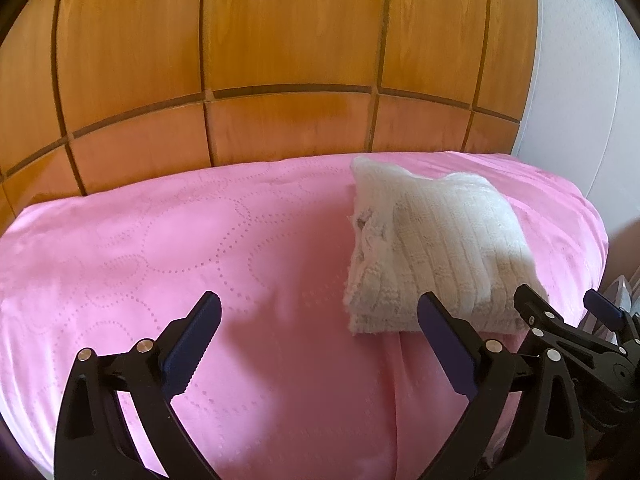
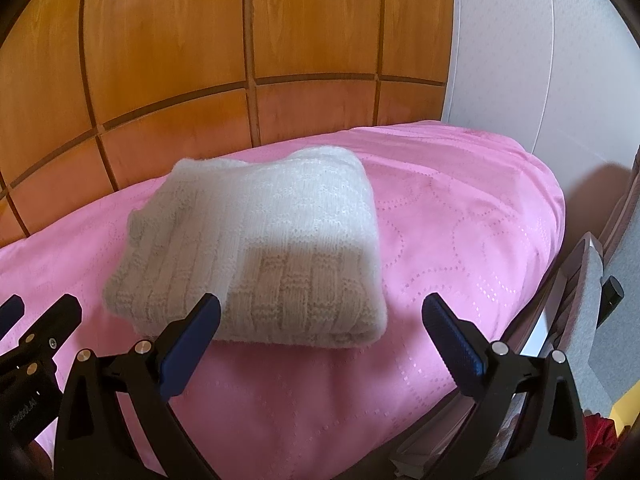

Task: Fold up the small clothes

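Observation:
A white knitted garment (image 1: 436, 248) lies folded into a thick rectangle on the pink bedspread (image 1: 200, 248). My left gripper (image 1: 320, 312) is open and empty, held just in front of the garment's near left corner. My right gripper (image 2: 322, 312) is open and empty, just in front of the garment (image 2: 256, 248), near its front edge. The right gripper also shows at the right edge of the left wrist view (image 1: 560, 304), and the left gripper at the left edge of the right wrist view (image 2: 36, 308).
A wooden panelled headboard wall (image 1: 280, 40) stands behind the bed. A white wall (image 2: 520, 60) is at the right. The bed's right edge (image 2: 552, 240) drops off to grey and striped items (image 2: 588, 280) and something red (image 2: 600, 436) below.

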{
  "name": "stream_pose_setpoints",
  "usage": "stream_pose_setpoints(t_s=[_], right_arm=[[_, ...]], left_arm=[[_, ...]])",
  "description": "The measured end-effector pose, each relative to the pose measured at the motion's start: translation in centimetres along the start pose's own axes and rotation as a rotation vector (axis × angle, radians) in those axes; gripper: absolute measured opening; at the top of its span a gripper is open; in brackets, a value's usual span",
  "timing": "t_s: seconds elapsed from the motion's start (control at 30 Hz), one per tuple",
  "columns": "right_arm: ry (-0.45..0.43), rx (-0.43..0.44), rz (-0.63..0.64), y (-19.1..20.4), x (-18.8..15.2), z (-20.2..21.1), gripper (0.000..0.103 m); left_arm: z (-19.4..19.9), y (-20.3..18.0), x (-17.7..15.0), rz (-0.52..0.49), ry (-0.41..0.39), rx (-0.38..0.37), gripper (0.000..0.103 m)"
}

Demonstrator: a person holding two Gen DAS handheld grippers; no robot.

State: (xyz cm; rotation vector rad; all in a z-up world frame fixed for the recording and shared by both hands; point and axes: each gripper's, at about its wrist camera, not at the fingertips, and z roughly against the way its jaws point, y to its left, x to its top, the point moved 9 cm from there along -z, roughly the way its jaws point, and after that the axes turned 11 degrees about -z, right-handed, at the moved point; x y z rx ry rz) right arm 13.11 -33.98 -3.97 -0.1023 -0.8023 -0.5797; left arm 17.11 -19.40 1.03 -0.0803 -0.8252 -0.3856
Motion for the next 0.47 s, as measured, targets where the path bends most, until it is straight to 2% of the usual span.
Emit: stream_pose_setpoints(t_s=[0.2,0.33,0.47], right_arm=[[0.007,0.01,0.009,0.1,-0.2,-0.3,0.101],[0.012,0.043,-0.001,0.0,0.3,-0.4,0.101],[-0.003,0.068,-0.054,-1.6,2.6,-1.0,0.101]], left_arm=[[0.0,0.3,0.0,0.008,-0.011,0.005,0.097],[-0.4,0.6,-0.3,0.023,0.014,0.008,0.097],[-1.1,1.1,-0.9,0.041,0.04,0.008,0.097]])
